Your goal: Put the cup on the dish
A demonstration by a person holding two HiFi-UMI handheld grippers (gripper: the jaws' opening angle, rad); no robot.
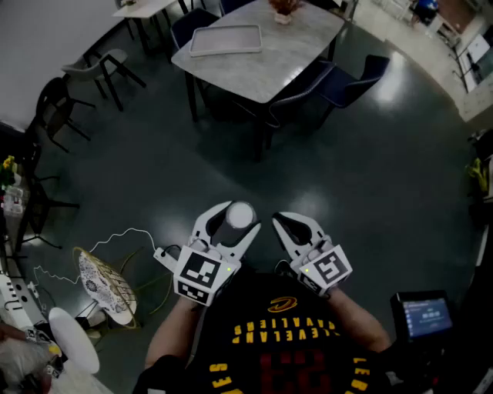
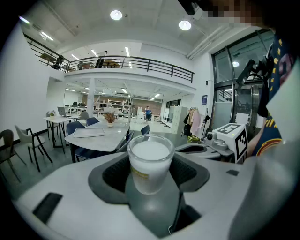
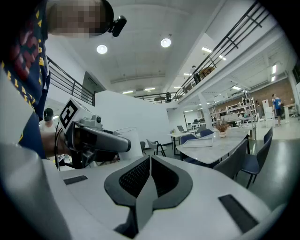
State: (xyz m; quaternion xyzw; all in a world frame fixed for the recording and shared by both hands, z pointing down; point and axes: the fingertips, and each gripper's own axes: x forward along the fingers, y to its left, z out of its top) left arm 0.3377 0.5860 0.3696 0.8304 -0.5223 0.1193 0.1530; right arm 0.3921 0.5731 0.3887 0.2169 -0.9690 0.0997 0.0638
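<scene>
Cup: clamped upright between wide-set jaws of left gripper, over floor. Right gripper: closed, empty. Table well apart. Pickup done; placing on dish left

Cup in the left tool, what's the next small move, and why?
Probably step forward, holding the cup upright: the left tool grips it over the floor, and the tray, likely the dish, lies on the table well ahead.

On the dark, glossy floor, a pale marble-topped table ringed by dark chairs; on its top, a flat grey tray and a small potted plant.
</scene>
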